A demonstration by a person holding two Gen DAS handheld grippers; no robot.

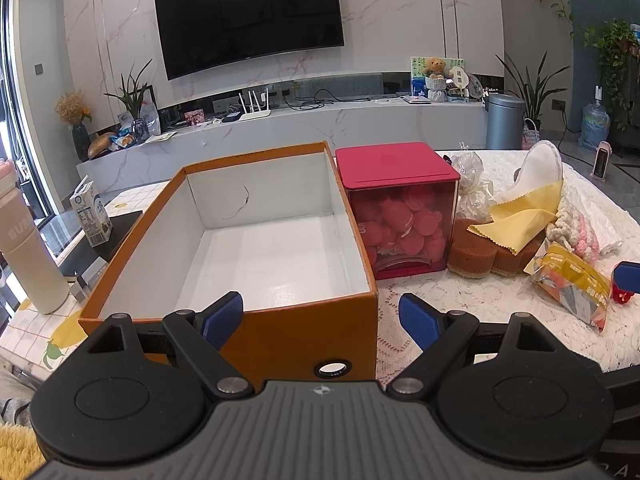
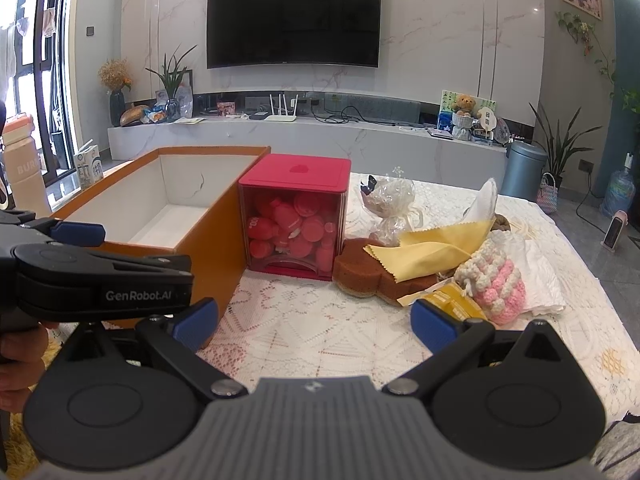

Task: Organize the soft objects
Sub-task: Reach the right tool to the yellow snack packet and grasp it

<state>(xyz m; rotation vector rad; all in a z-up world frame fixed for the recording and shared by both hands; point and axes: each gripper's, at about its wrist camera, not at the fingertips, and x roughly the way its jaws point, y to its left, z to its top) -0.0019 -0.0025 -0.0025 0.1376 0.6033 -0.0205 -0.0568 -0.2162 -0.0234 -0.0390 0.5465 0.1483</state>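
An open orange box (image 1: 296,336) with a white, empty inside stands on the lace-covered table; it also shows in the right wrist view (image 2: 208,252). Right of it stands a red cube container (image 1: 396,168) (image 2: 296,184). Further right lie a brown sponge (image 2: 360,270), a yellow cloth (image 2: 432,250) (image 1: 520,216), a pink-and-white crochet piece (image 2: 500,284), a yellow snack packet (image 1: 572,284) and a cellophane bundle (image 2: 394,204). My left gripper (image 1: 320,320) is open and empty at the box's near wall. My right gripper (image 2: 314,322) is open and empty over the tablecloth, near the packet.
A beige bottle (image 1: 24,248) and a milk carton (image 1: 91,216) stand left of the box. The left gripper's body (image 2: 100,276) is at the left of the right wrist view. A TV wall and a marble console are behind the table.
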